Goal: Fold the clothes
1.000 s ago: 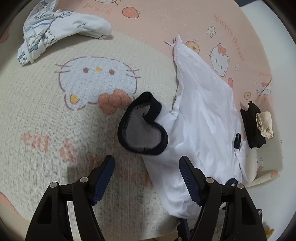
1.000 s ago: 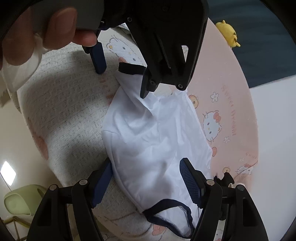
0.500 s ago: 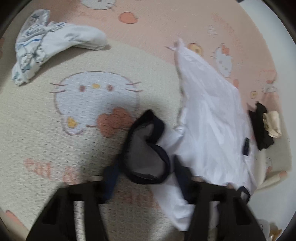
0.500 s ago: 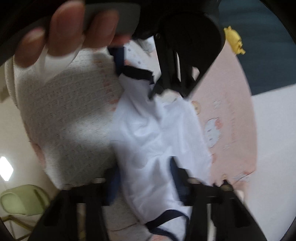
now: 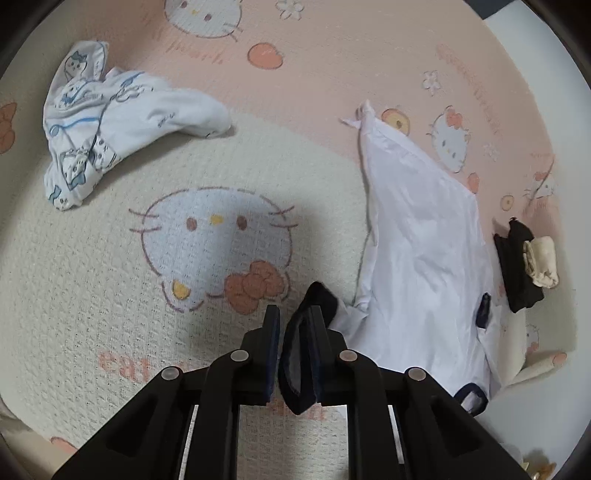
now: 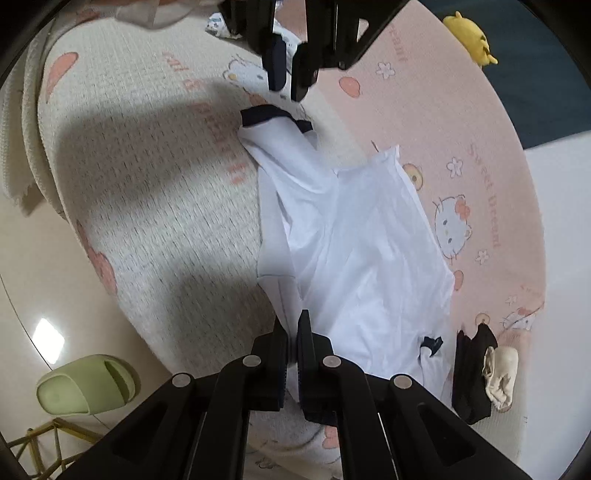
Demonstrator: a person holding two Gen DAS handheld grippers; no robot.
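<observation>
A white shirt [image 5: 417, 251] with navy trim lies crumpled on a pink and cream cartoon-cat blanket [image 5: 110, 295]. My left gripper [image 5: 295, 317] has its jaws closing on the shirt's navy sleeve cuff [image 5: 299, 362], which is squeezed flat between the pads. In the right wrist view the same shirt [image 6: 354, 251] stretches away from me. Its cuff [image 6: 275, 114] sits just under the left gripper [image 6: 288, 85] at the top. My right gripper [image 6: 293, 325] is shut on the shirt's near white edge, and fabric bunches between its fingers.
A white garment with blue prints [image 5: 110, 122] lies at the far left. A black and cream sock bundle [image 5: 524, 266] sits right of the shirt. Off the blanket's edge are a green slipper [image 6: 85, 384] on pale floor and a yellow plush toy [image 6: 469, 33].
Both grippers stood open around the shirt and have closed. The left now pinches the cuff, whose open loop is flattened, and has lifted a little. The right has clamped the white edge.
</observation>
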